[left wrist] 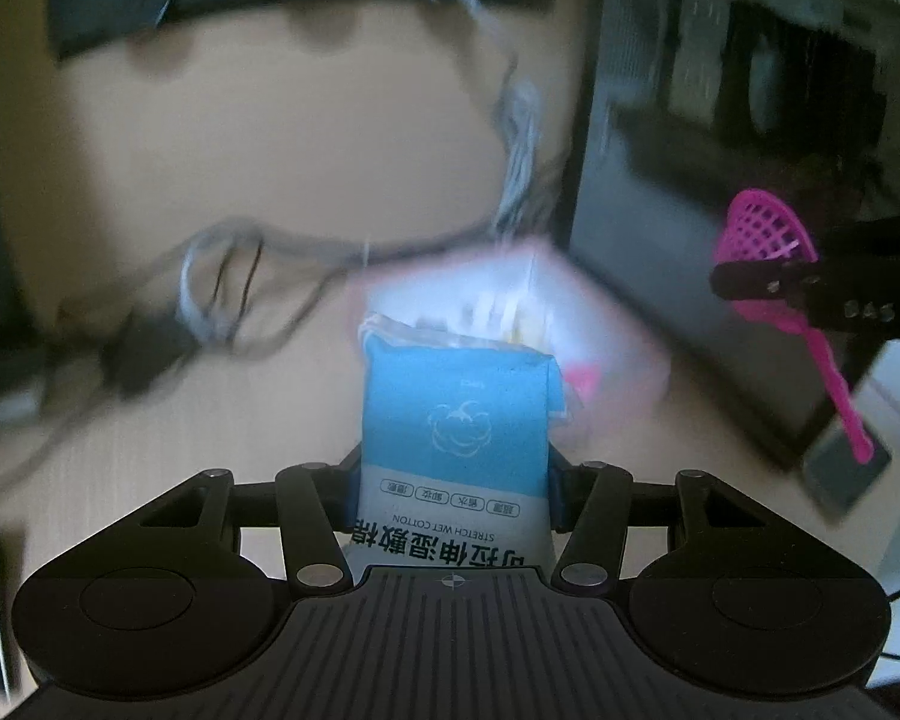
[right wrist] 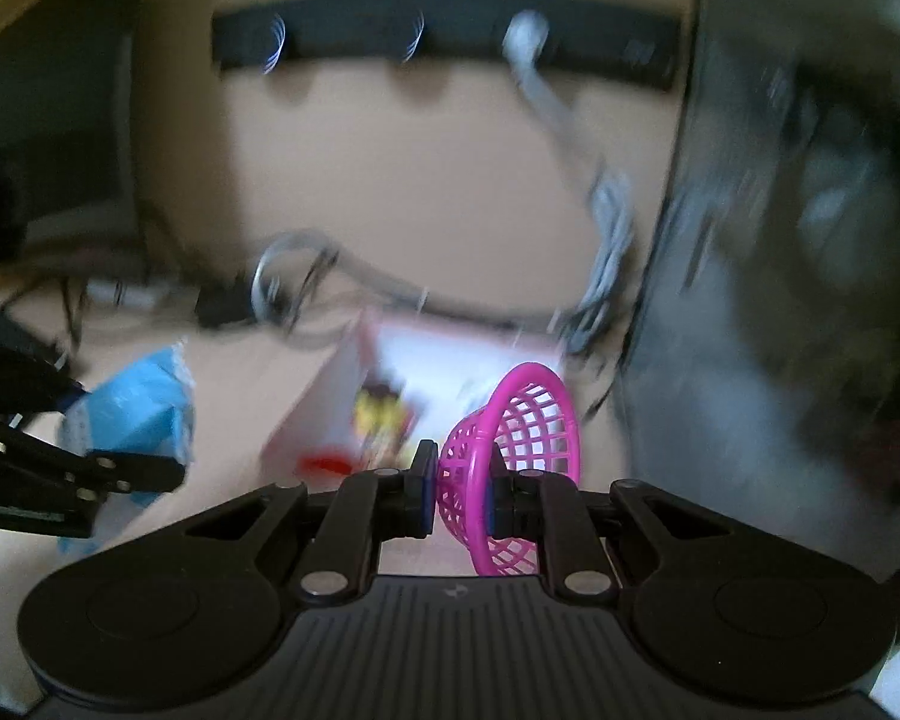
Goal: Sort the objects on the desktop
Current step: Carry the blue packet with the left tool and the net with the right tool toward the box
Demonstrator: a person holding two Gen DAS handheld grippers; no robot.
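L gripper [left wrist: 453, 480] clamps blue cotton pack [left wrist: 456, 420] upright; R gripper [right wrist: 459, 489] pinches pink strainer [right wrist: 510, 468] rim, both raised.

Each camera sits just behind its own tool and looks forward along the two fingers, down at the light wooden bench [left wrist: 222, 180] from close by. Both views show the pale pink open box [left wrist: 600, 300] [right wrist: 450, 354] ahead. The left view catches the right tool [left wrist: 750, 285] far off to its right side. The right view catches the left tool [right wrist: 120, 471] at its left side.
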